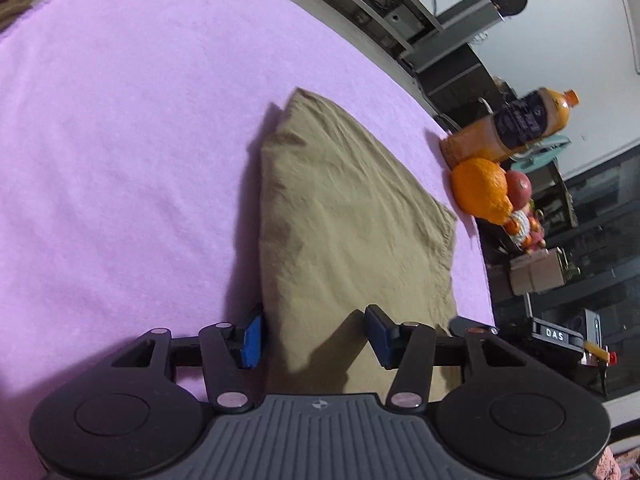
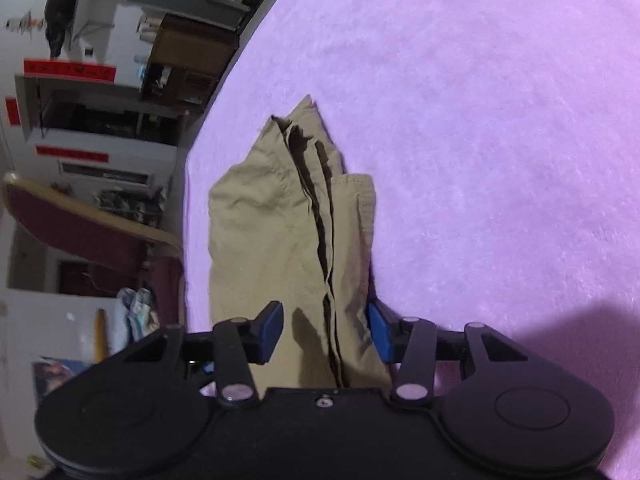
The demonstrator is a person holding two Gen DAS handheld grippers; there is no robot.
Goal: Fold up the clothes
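Note:
A folded khaki garment (image 1: 352, 220) lies on the pink cloth-covered table (image 1: 120, 160). In the left wrist view my left gripper (image 1: 316, 338) is open, its blue pads on either side of the garment's near edge, which runs between them. In the right wrist view the same garment (image 2: 280, 232) shows its stacked folded layers. My right gripper (image 2: 326, 332) is open, with the layered edge passing between its blue pads. I cannot tell whether the pads touch the fabric.
At the table's right edge in the left wrist view stand an orange juice bottle (image 1: 516, 124), an orange (image 1: 480, 188) and a red apple (image 1: 520, 186). In the right wrist view the table edge runs left of the garment, with a chair (image 2: 92, 232) and shelves beyond.

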